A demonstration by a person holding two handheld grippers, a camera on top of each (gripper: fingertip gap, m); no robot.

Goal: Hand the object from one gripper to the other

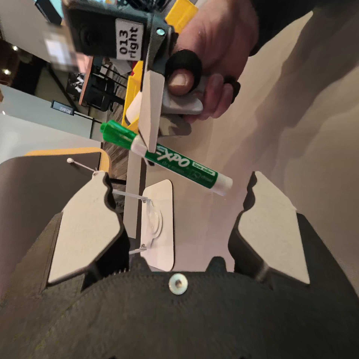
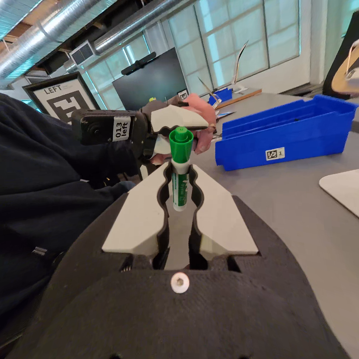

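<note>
On the left, the left gripper has its pale, wavy-edged fingers spread wide, empty, apparently ready to receive. Just beyond them hangs a green marker, a smooth plastic cylinder with a ridged cap, held above the grey surface. The right gripper pinches its barrel just below the cap, leaving the long lower barrel free, likely for the handover. Farther right rests a glossy blue bin.

The smooth grey counter carries a long blue plastic bin, with a flat white rounded mat near it.
</note>
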